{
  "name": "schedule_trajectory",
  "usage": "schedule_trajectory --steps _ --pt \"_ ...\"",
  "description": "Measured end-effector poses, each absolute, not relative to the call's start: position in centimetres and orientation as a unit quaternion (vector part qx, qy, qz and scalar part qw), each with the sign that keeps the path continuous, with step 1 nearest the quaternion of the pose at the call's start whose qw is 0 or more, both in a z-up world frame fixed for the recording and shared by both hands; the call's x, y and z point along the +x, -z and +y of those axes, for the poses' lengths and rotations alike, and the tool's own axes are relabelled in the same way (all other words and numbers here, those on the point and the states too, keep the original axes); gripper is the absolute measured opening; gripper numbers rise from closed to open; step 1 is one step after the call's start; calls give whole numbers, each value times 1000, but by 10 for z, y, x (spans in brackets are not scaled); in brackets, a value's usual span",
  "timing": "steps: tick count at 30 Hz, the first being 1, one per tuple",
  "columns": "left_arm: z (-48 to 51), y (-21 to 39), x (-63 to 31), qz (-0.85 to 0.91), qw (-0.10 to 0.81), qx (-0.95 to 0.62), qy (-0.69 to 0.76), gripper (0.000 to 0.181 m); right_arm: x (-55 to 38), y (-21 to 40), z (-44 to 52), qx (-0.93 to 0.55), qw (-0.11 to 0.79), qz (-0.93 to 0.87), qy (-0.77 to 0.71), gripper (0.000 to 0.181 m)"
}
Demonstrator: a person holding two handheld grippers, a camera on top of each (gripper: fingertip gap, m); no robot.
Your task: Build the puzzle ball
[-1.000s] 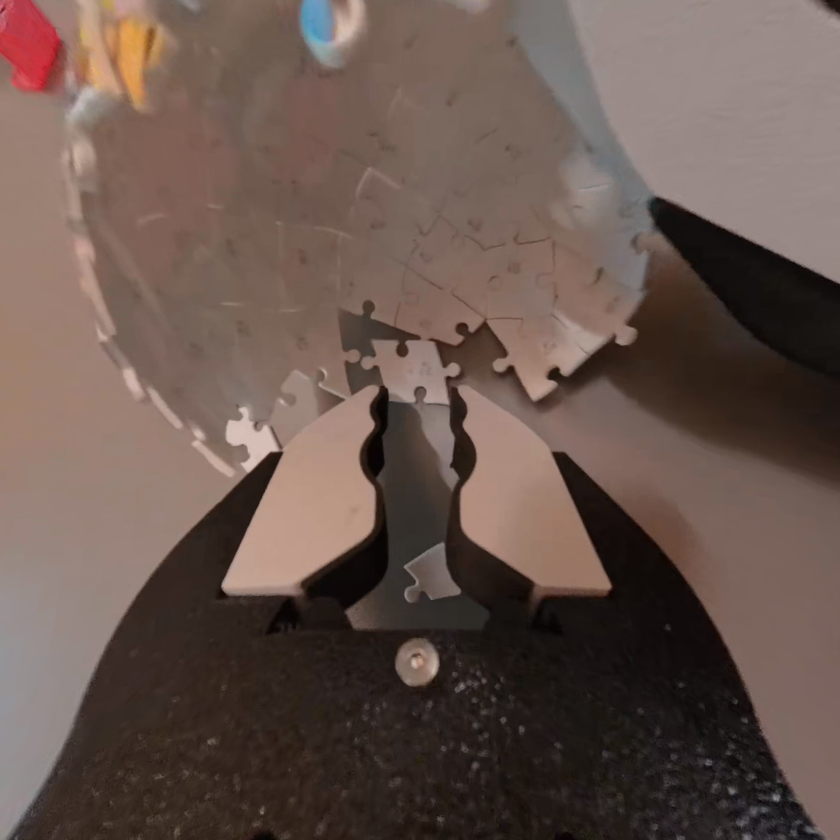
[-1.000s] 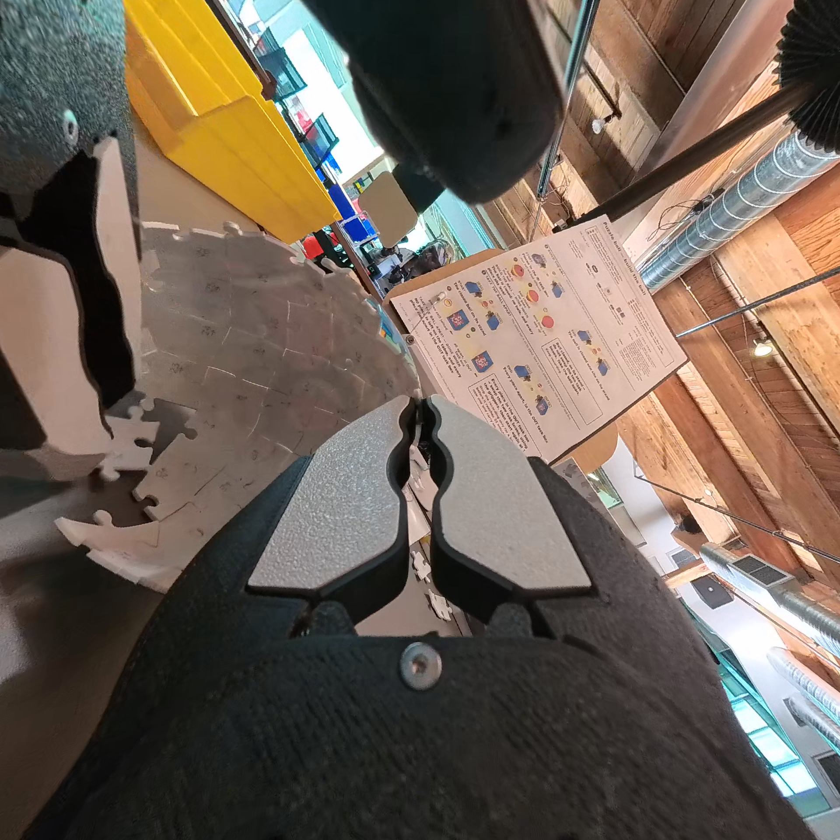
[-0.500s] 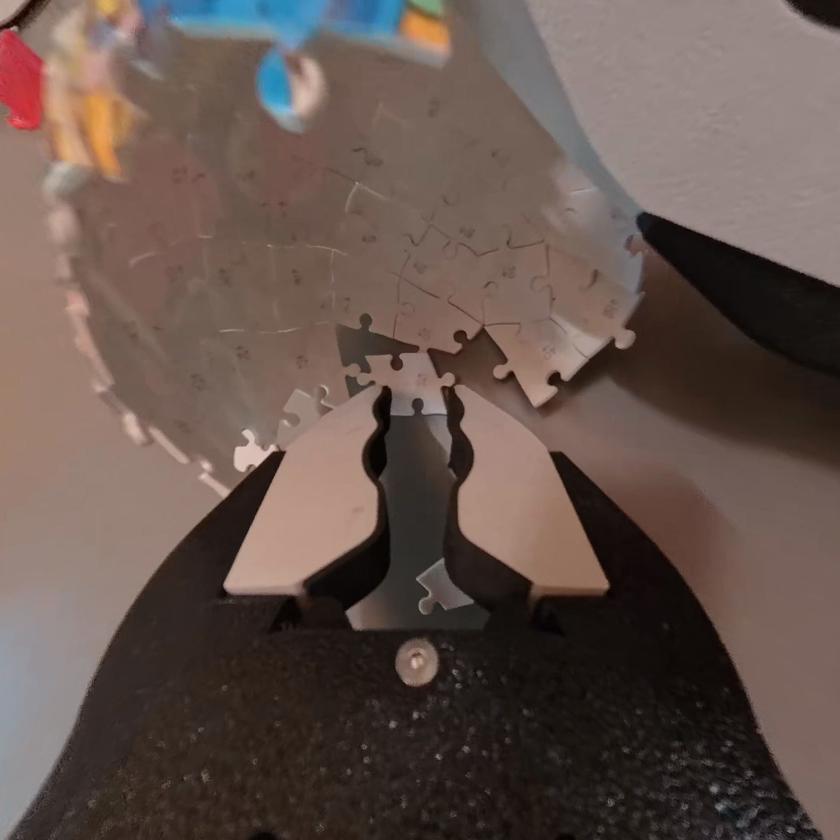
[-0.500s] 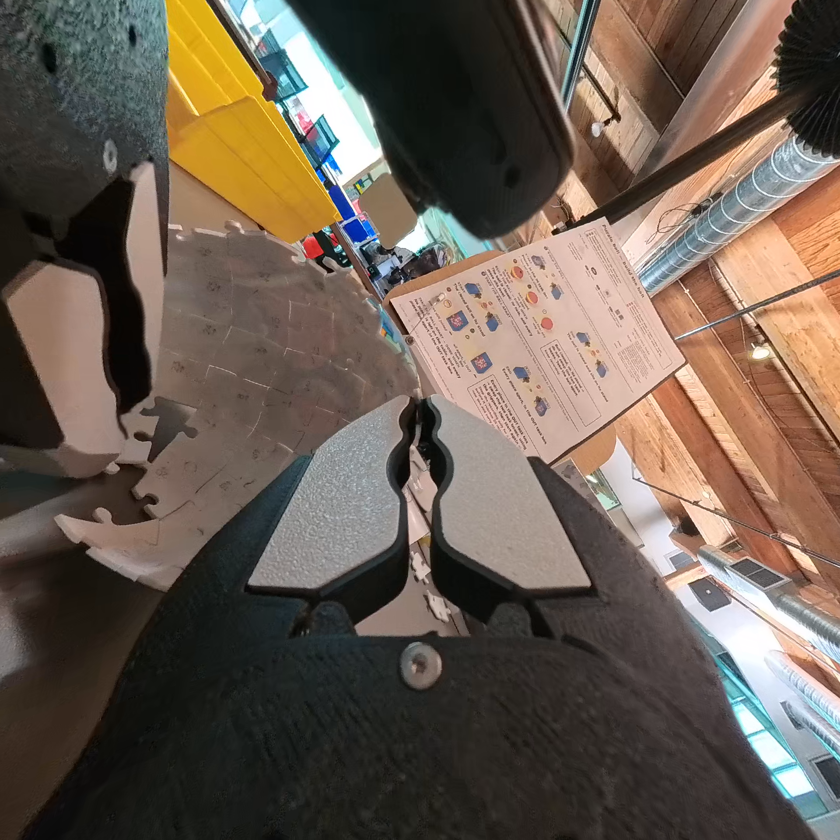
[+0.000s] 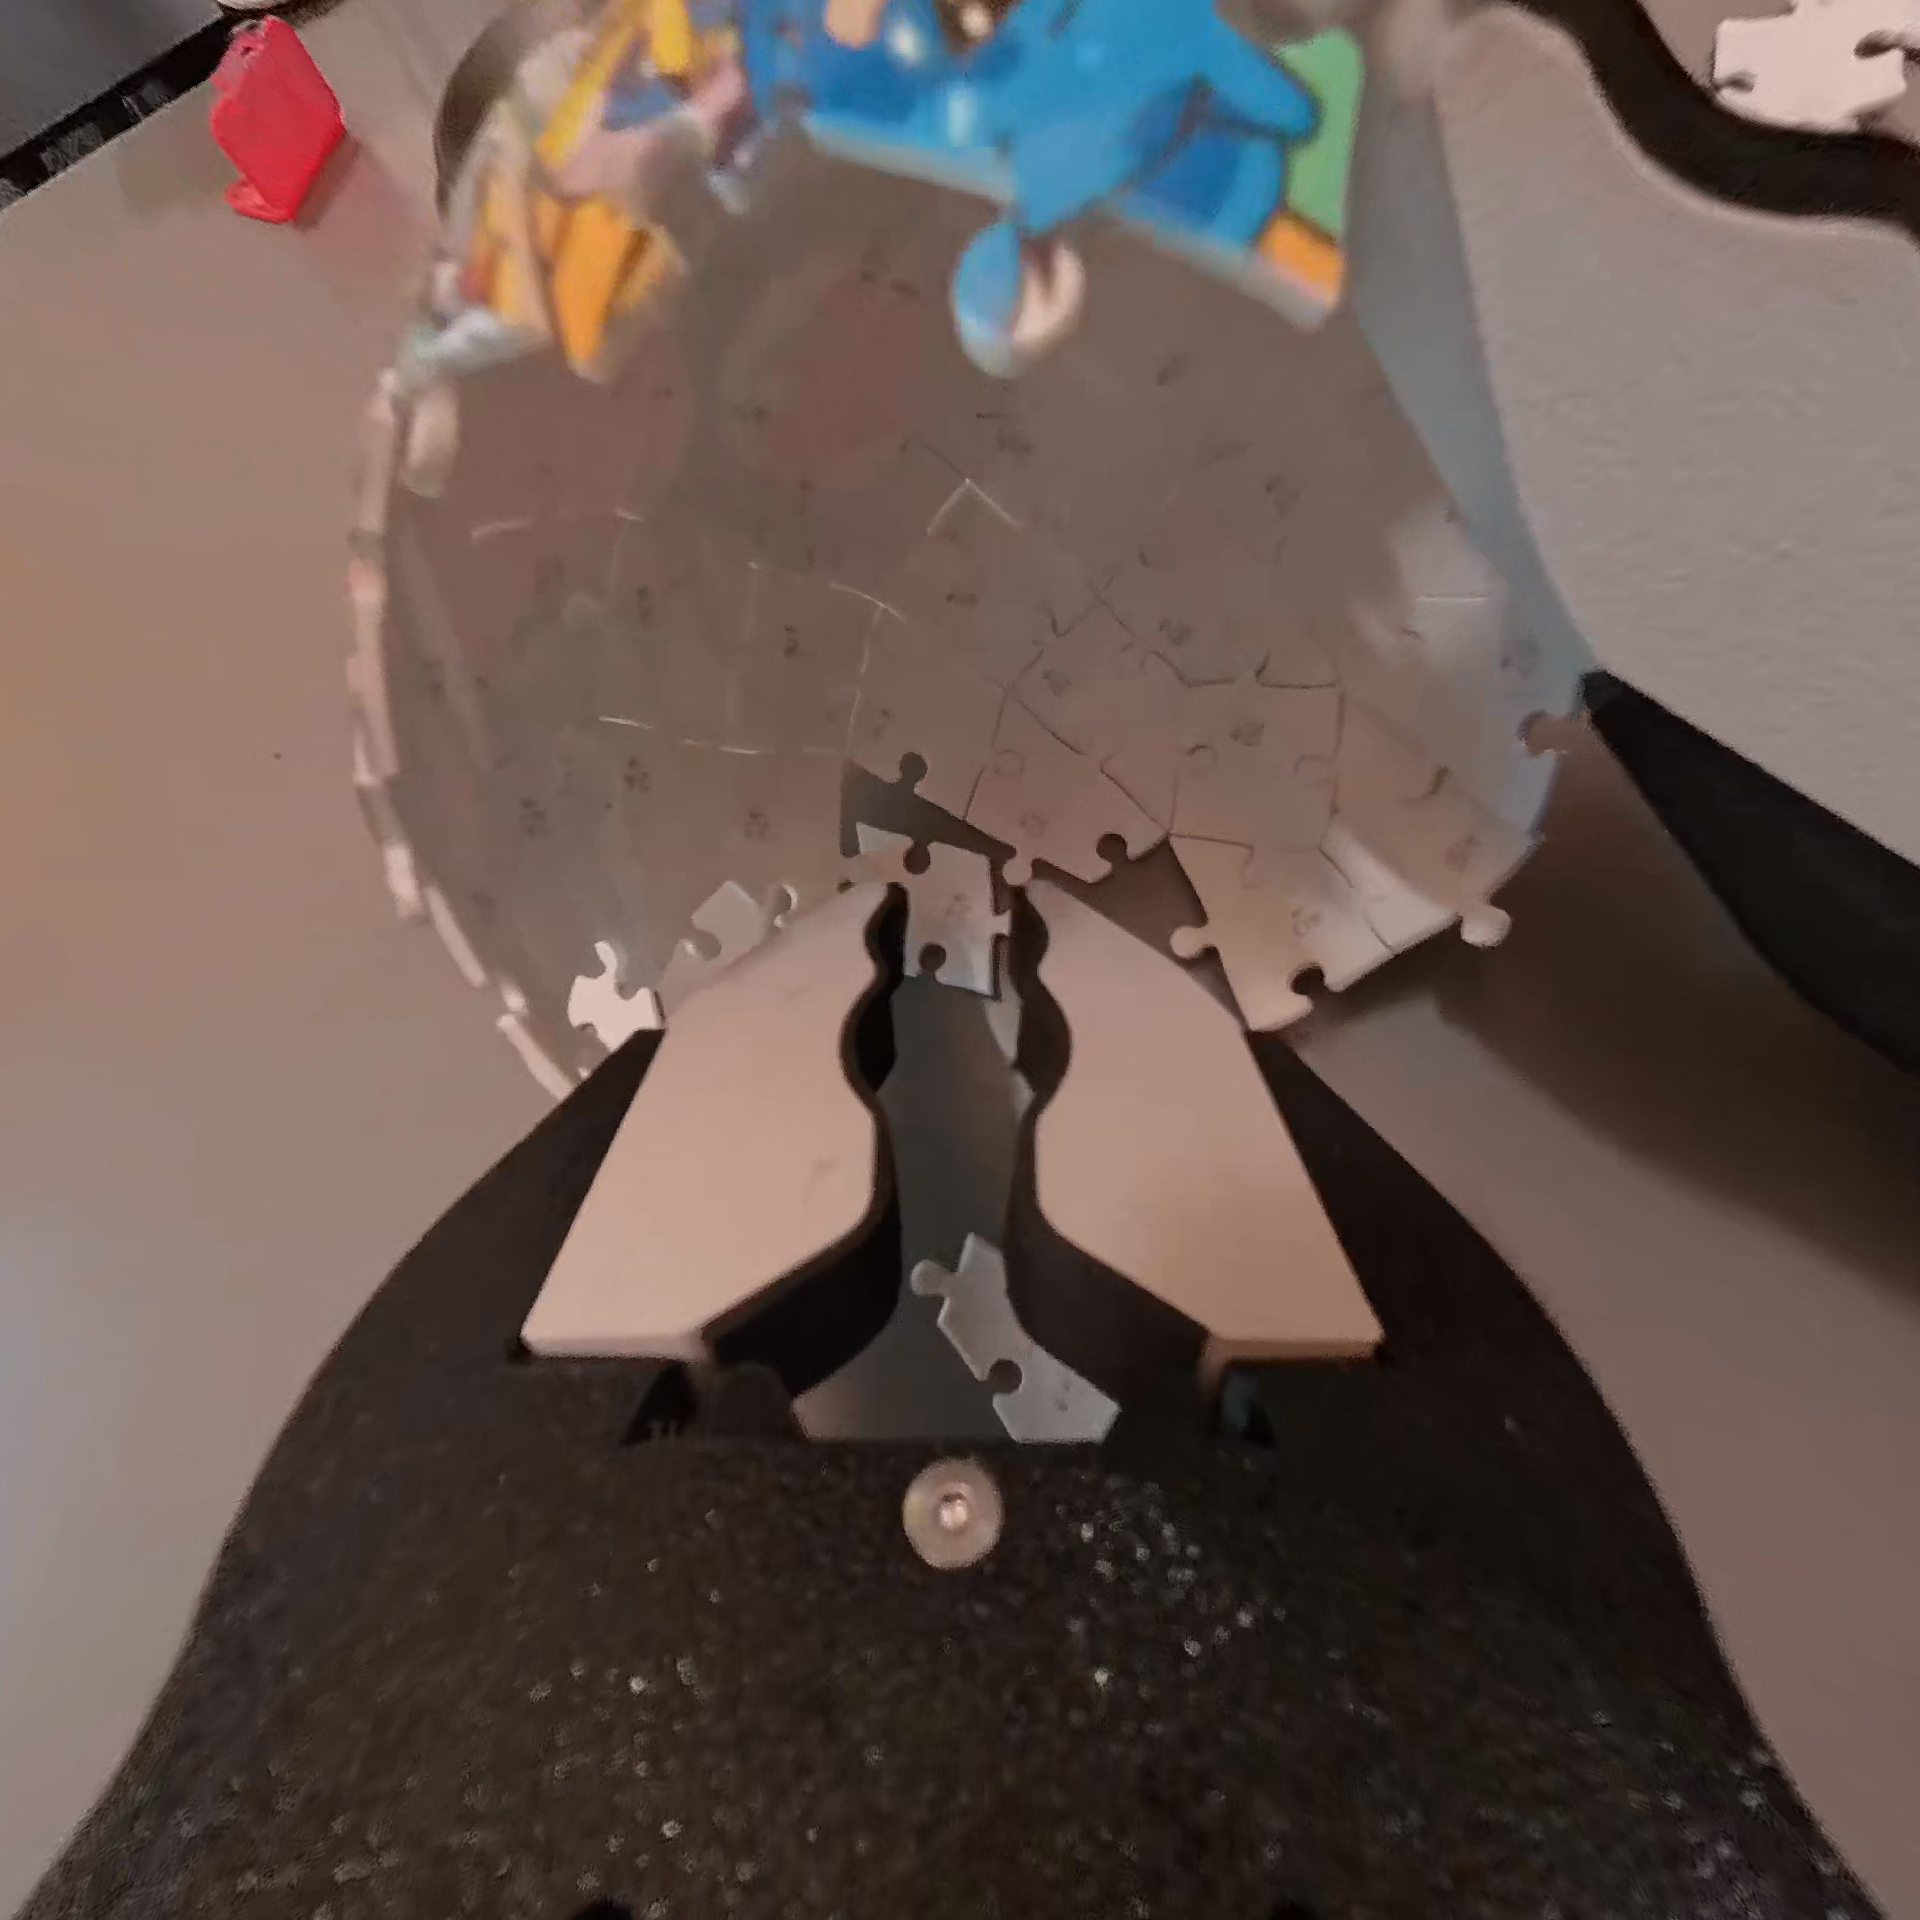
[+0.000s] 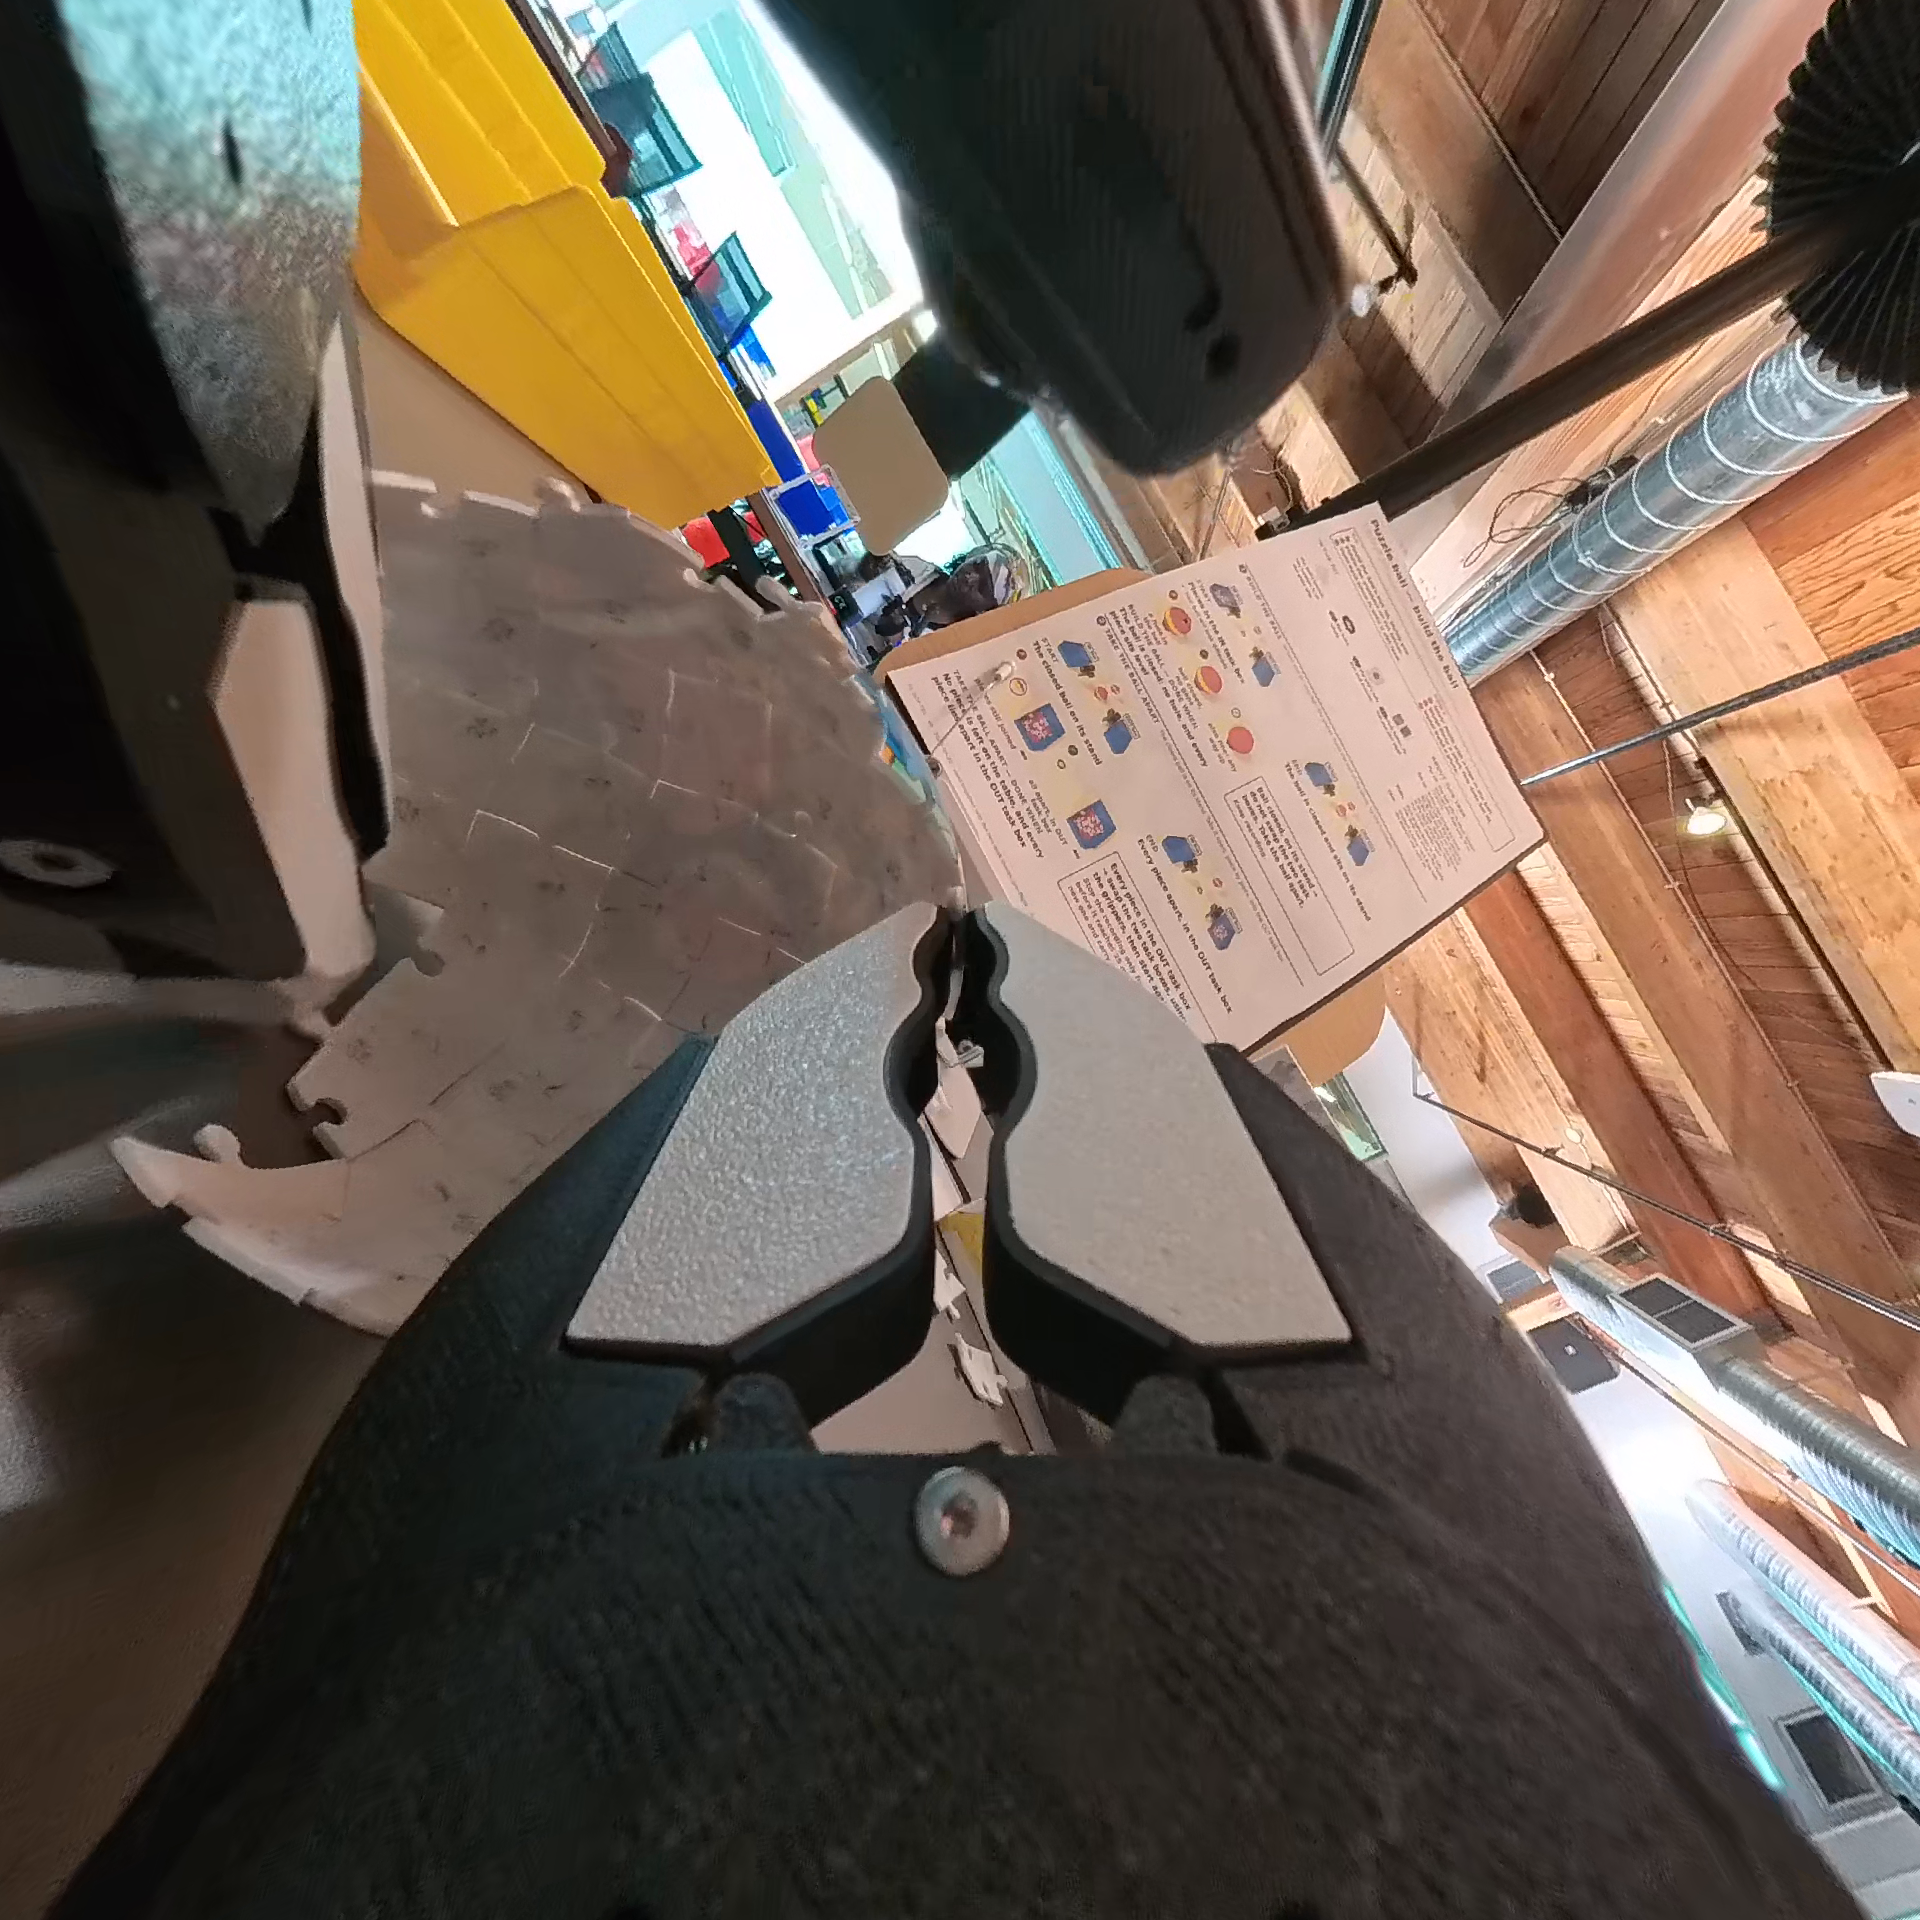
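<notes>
Puzzle ball (image 5: pixel 935 644) half-built — left hand-held gripper (image 5: pixel 954 914) pinches a piece (image 5: pixel 961 925).

A loose piece (image 5: pixel 958 925) sits between the left claw (image 5: pixel 954 904) tips, at the puzzle ball (image 5: pixel 831 623) shell's edge

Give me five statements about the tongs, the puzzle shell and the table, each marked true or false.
1. The left tongs grip a loose puzzle piece. True.
2. That piece is already seated in the puzzle shell. False: it sits at the notch in the rim, not locked in.
3. The right tongs hang wide open. False: they pinch the shell's rim.
4. A red object lies on the table. True.
5. The shell's inside is brightly printed. False: it is plain grey.
</notes>
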State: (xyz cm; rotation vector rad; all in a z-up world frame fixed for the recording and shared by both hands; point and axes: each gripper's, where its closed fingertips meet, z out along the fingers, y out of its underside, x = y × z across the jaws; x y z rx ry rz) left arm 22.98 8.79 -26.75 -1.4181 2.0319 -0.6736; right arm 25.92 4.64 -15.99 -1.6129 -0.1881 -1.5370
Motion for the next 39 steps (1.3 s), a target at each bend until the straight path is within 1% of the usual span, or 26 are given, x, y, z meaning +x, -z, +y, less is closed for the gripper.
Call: schedule_trajectory --steps 2,6,11,14,24,27,30,32,36,39 --pt "90 265 230 755 283 -533 258 7 259 160 47 -648 436 -77 620 2" --pt "89 272 228 772 274 -521 240 8 258 160 47 -647 437 -79 620 2" --pt "89 272 232 785 296 -495 225 7 257 160 48 -646 433 -81 624 2" --pt "85 274 231 794 283 -487 229 0 259 161 47 -647 432 -76 623 3" --pt "91 269 219 817 259 -464 224 0 260 161 47 -648 431 -77 623 2" --pt "92 259 225 811 296 -443 242 6 260 161 48 -649 431 -76 623 3" --pt "90 272 224 831 286 -425 216 10 260 161 48 -649 431 -75 622 3" --pt "88 276 224 833 287 -422 213 1 261 162 47 -650 430 -74 622 3" --pt "88 277 217 835 268 -434 205 0 262 162 47 -650 429 -74 623 2" --pt "88 277 209 835 233 -449 216 0 261 161 48 -649 430 -75 623 2"
